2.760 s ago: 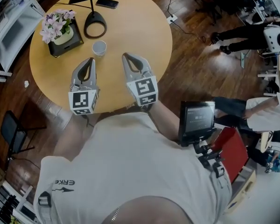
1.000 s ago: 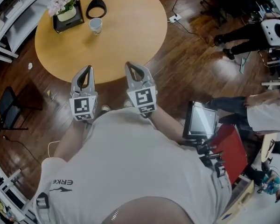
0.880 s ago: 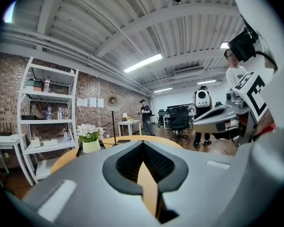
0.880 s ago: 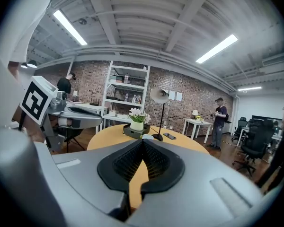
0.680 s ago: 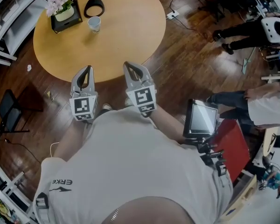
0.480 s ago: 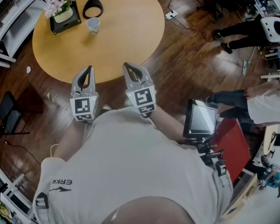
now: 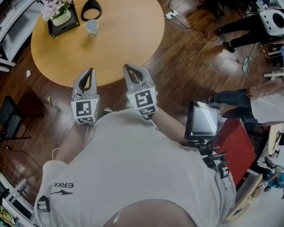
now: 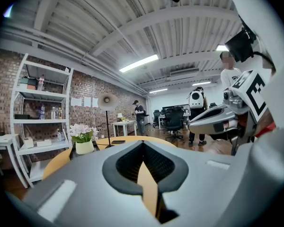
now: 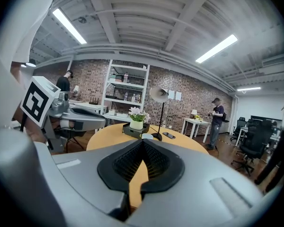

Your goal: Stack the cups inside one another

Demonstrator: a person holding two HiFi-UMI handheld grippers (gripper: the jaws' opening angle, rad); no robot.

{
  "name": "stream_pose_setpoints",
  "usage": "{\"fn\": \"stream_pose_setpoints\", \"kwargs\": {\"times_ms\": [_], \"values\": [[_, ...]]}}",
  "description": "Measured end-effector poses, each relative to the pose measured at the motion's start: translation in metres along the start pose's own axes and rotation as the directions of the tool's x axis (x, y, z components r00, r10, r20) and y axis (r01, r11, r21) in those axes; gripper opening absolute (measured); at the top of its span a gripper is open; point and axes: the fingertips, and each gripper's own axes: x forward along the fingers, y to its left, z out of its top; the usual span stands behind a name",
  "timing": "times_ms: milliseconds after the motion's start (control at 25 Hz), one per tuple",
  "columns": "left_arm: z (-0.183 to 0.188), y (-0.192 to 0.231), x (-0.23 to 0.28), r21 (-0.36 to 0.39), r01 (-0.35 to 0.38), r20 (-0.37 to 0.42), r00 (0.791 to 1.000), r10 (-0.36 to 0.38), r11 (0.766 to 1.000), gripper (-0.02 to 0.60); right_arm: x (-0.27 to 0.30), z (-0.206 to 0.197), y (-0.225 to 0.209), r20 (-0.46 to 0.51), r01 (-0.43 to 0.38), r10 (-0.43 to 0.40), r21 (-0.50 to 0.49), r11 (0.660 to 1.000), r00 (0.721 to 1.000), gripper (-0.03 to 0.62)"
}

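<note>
Cup [image 7: 91,27] near lamp base [image 7: 91,16], far from left gripper [image 7: 88,72] and right gripper [image 7: 128,68], both pressed together, empty; easily toppled by closed jaws.

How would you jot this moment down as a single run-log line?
left gripper: shut, empty | right gripper: shut, empty | cup: on round table, away from both grippers

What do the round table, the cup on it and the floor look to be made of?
The round table looks like wood or wood-look laminate: smooth, matte tan top, no clear grain. The cup is pale, perhaps paper or ceramic; it is too small to tell. The floor looks like dark wooden boards with a glossy finish: plank seams and light reflections show.
</note>
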Motion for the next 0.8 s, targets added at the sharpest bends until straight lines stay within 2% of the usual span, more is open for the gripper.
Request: {"fn": "stream_pose_setpoints", "kwargs": {"times_ms": [800], "values": [[0.007, -0.011, 0.018, -0.004, 0.001, 0.013, 1.000, 0.000, 1.000, 0.002, 0.003, 0.003, -0.019, 0.017, 0.003, -0.003, -0.011, 1.000, 1.000, 0.012]]}}
